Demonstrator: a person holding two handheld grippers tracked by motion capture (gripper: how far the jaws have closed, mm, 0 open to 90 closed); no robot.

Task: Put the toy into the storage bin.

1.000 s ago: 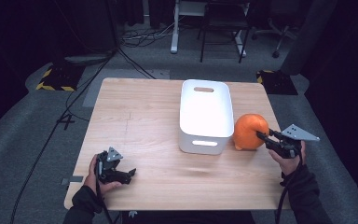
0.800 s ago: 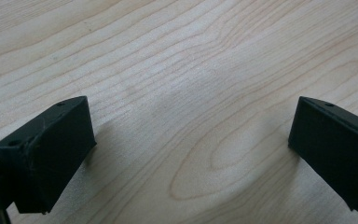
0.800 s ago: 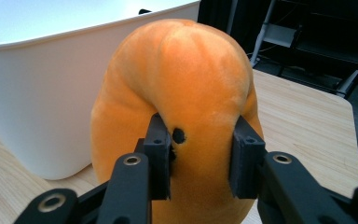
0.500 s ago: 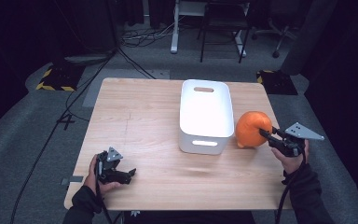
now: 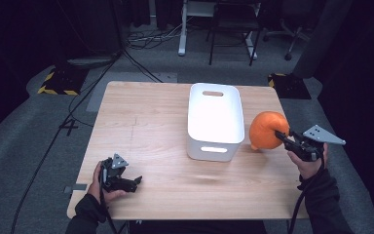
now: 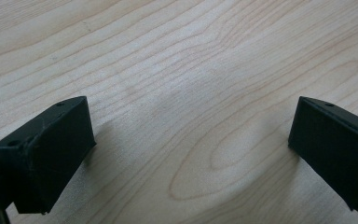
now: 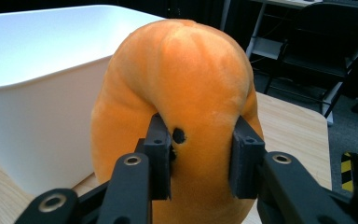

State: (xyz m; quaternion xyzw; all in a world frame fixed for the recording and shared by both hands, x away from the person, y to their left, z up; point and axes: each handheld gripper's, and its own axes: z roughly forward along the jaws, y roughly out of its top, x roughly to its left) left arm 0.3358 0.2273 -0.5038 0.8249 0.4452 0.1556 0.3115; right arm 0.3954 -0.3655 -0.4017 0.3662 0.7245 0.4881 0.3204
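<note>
Two grippers are in my hands at a pale wooden table (image 5: 151, 122). My right gripper (image 5: 283, 138) is at the table's right edge, and its two black fingers (image 7: 158, 158) pinch a fold of an orange plush toy (image 5: 268, 129), pressing into the soft fabric from both sides. The toy is rounded, like a small pumpkin, and sits just beside the right wall of a white plastic bin (image 5: 214, 122); whether it rests on the table or is lifted slightly I cannot tell. The bin stands upright near the middle of the table, with a slot handle at each end. My left gripper (image 5: 134, 181) is at the near left corner, well apart from the toy, its fingers (image 6: 46, 154) spread wide over bare wood.
</note>
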